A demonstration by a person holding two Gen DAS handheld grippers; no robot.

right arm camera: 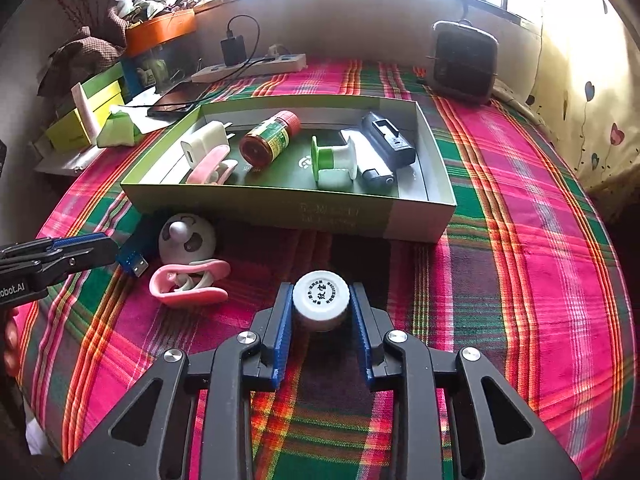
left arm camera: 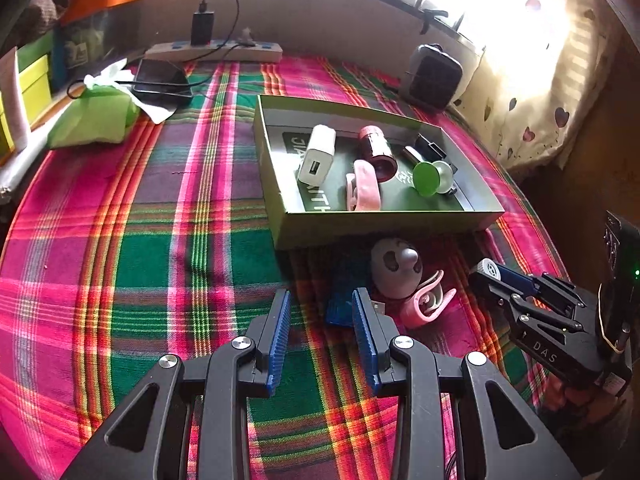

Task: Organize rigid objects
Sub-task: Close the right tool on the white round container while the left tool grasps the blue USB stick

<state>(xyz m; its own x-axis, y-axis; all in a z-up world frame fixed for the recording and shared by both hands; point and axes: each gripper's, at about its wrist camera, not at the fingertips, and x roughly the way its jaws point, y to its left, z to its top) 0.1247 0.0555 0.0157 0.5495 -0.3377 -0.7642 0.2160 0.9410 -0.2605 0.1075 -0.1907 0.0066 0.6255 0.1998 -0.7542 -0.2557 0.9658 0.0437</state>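
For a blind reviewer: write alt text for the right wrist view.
The right gripper clamps a white-capped bottle above a plaid cloth. Ahead sits a green box of small items; the left gripper is at left.

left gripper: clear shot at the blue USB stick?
Probably yes. The left gripper is open, and the USB stick lies bare on the cloth just beyond its tips, nothing between.

We see a plaid cloth (right arm camera: 520, 240) in pink, green and orange covering the support. Directly on it: open green box (right arm camera: 280, 212), grey panda-face gadget (right arm camera: 186, 240) just in front of the box, pink clip (right arm camera: 188, 284) touching the gadget, blue USB stick (right arm camera: 132, 260) beside it. At the far edge: power strip (right arm camera: 248, 66), black phone (right arm camera: 176, 100), small dark fan (right arm camera: 464, 64), green pouch (left arm camera: 92, 116).
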